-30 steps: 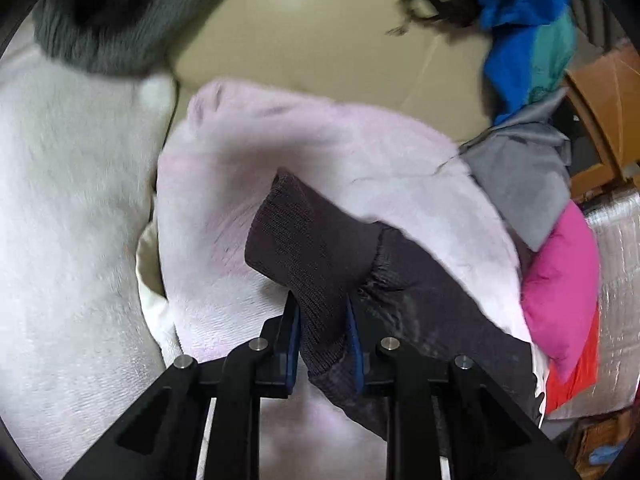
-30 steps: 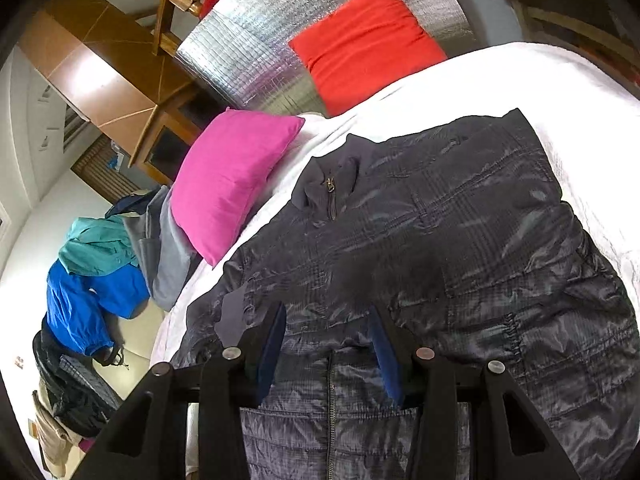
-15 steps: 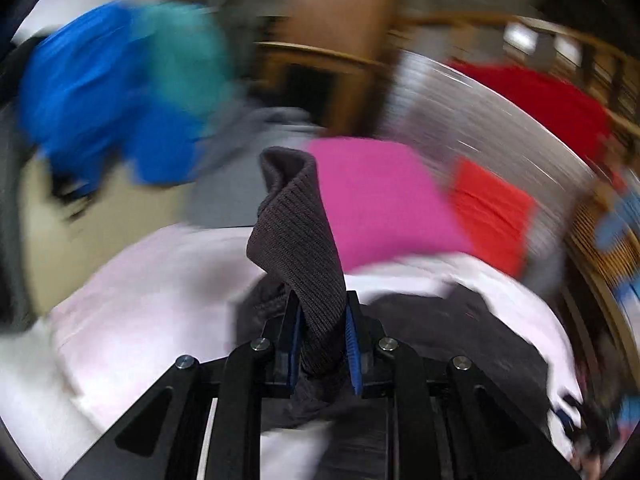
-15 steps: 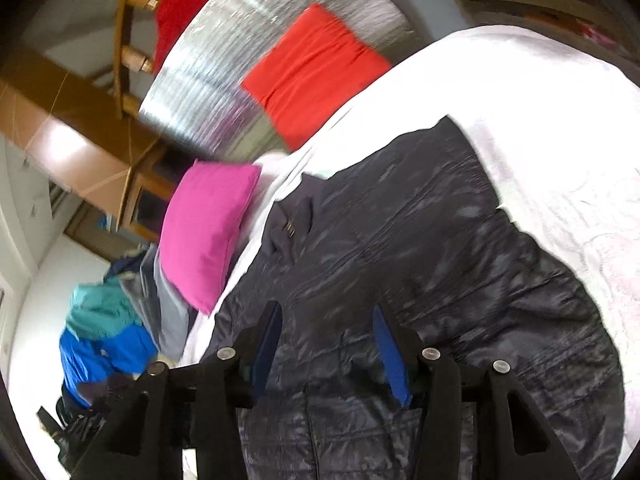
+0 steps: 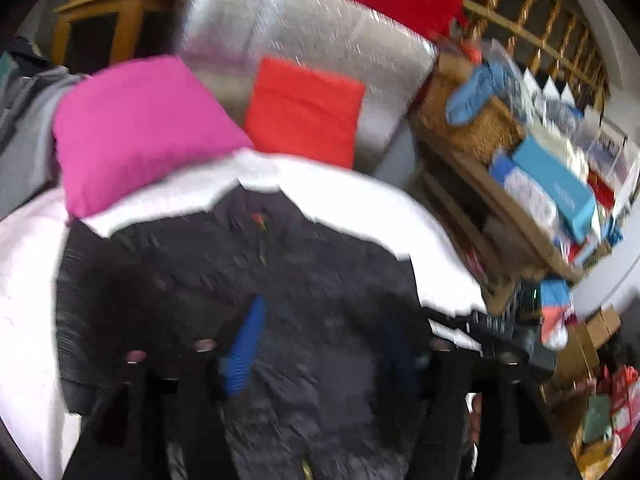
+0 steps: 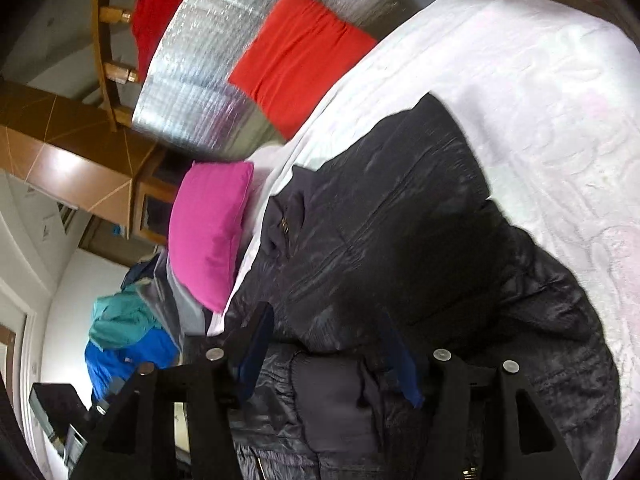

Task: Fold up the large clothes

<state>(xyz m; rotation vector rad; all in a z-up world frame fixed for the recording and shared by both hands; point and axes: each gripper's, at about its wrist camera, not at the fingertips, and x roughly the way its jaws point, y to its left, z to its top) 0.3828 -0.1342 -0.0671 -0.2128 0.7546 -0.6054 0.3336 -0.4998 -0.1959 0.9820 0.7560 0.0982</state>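
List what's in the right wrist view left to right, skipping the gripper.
Blue and teal clothes pile → pink pillow → black jacket → white bedspread. The orange-red pillow and silver panel sit above, overlapping in order, so they are left out.

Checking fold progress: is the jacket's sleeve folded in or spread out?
Folded in: the sleeve lies across the jacket front.
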